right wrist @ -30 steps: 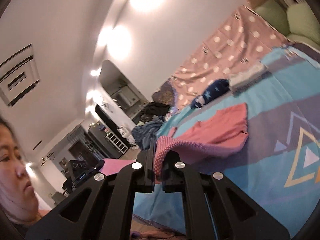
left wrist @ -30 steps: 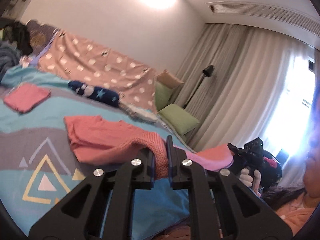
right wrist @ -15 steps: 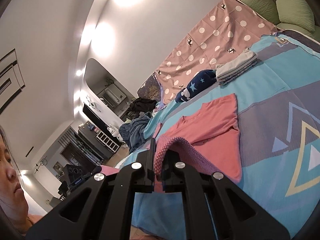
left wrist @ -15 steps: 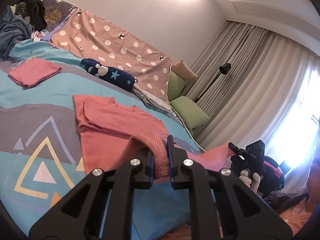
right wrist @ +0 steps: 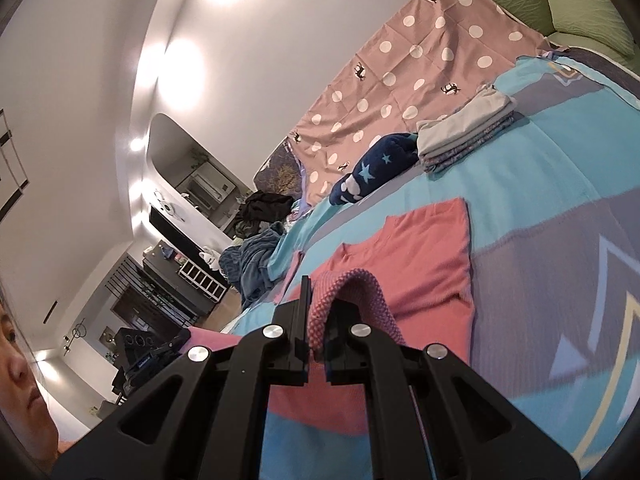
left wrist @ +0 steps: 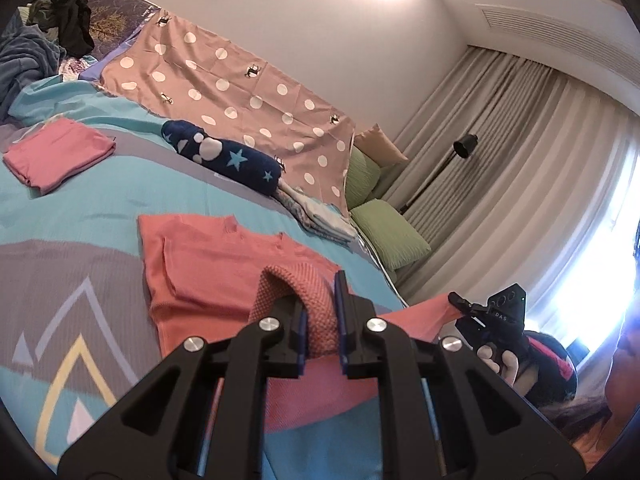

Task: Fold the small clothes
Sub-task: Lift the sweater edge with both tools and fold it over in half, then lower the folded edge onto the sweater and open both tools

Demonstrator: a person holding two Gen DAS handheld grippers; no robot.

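Both jaws are clamped on the hem of the coral knit top [left wrist: 224, 264]: left gripper [left wrist: 322, 322] and right gripper [right wrist: 316, 332] each pinch a corner, the rest lying flat on the bedspread [left wrist: 80, 208] just ahead. Looks soft, light, floppy, so hem corners seem the right hold.

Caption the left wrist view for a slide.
Left gripper pinches the coral shirt's hem over the bedspread.

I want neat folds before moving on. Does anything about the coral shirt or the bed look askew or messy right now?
The coral shirt lies mostly flat, one sleeve folded in, its hem pinched by the left gripper and right gripper. The one untidy spot is the unfolded clothes pile at the bed's far end; the pink folded piece and grey stack look neat.
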